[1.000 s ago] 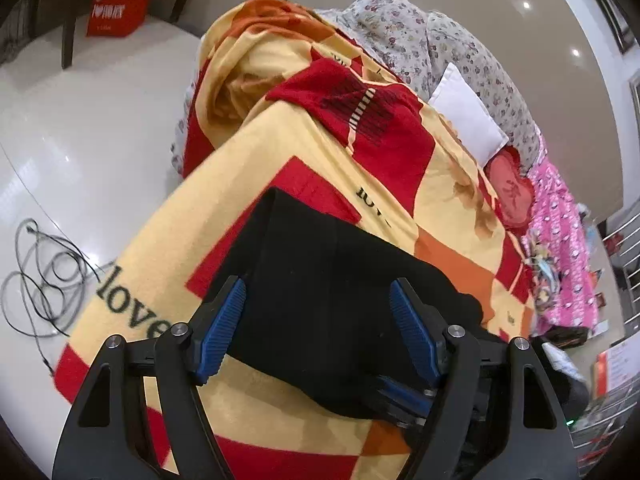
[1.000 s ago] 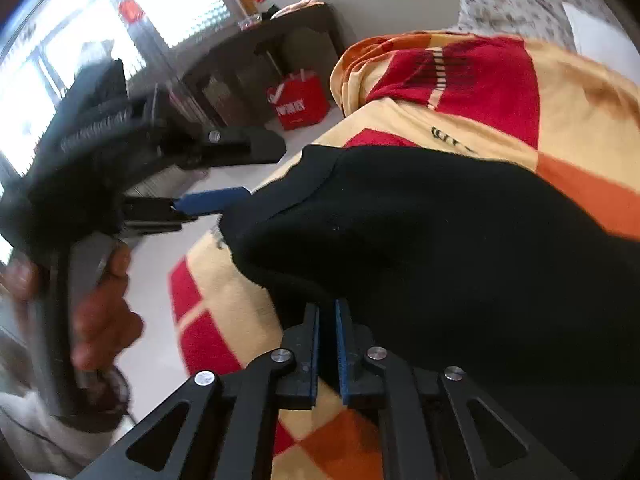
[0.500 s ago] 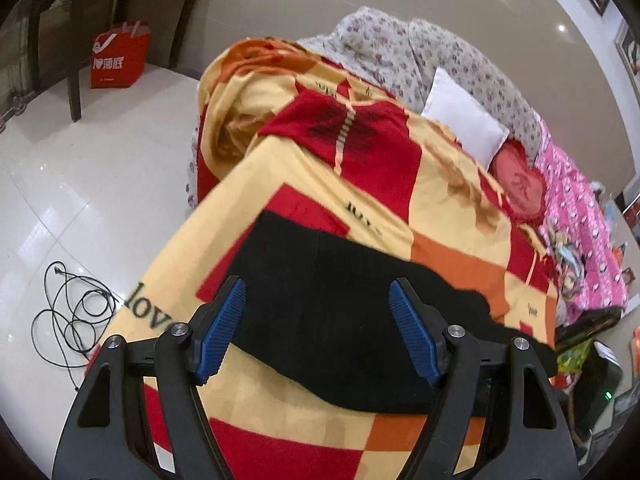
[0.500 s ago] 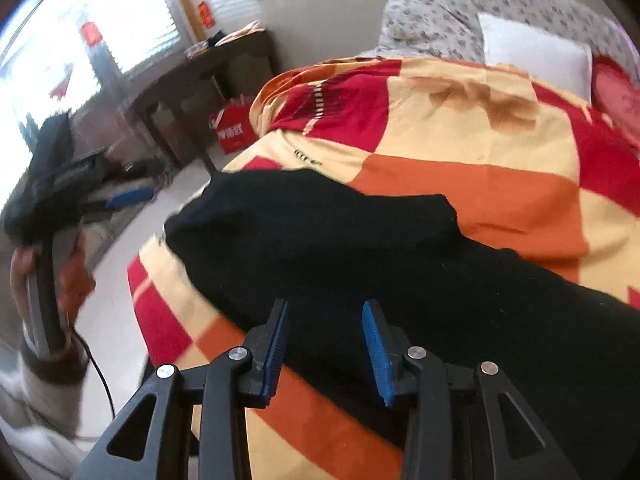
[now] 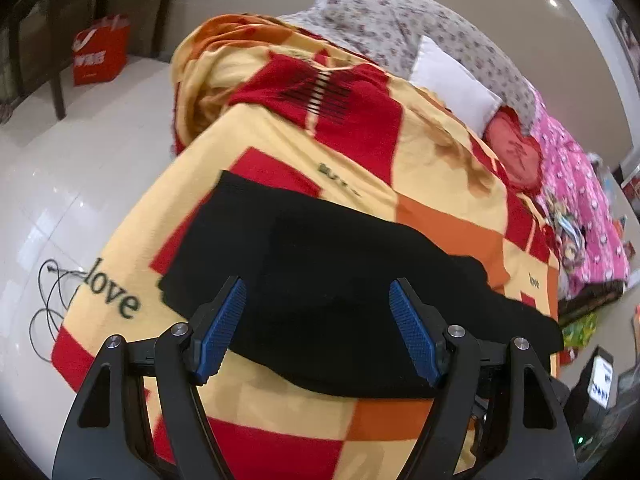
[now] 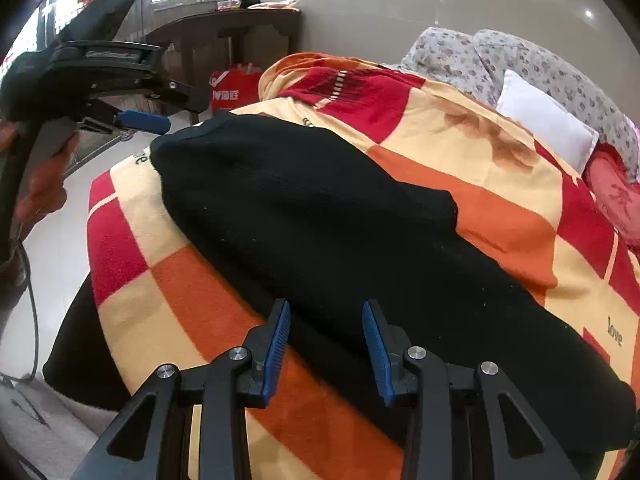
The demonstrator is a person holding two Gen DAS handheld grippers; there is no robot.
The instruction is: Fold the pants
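Black pants [image 5: 328,276] lie folded lengthwise on a checked red, yellow and orange blanket [image 5: 432,152] on the bed. My left gripper [image 5: 318,296] hovers open above the pants' near edge, nothing between its blue pads. In the right wrist view the pants [image 6: 320,216] stretch from upper left to lower right. My right gripper [image 6: 326,316] stands open just above their near edge, its jaws apart and gripping nothing. The left gripper [image 6: 148,120] shows there at upper left, held by a hand [image 6: 40,184], off the pants' far end.
A white pillow [image 5: 452,80], a floral quilt [image 5: 384,28] and a pink blanket [image 5: 580,200] lie at the bed's head. A red bag [image 5: 98,56] stands on the shiny floor by a dark table [image 6: 224,28]. A black cable [image 5: 52,300] lies coiled on the floor.
My right gripper let go of the pants' edge, opened and drew back. The left gripper also backed away, so more of the bed shows. The pants lie flat on the blanket.
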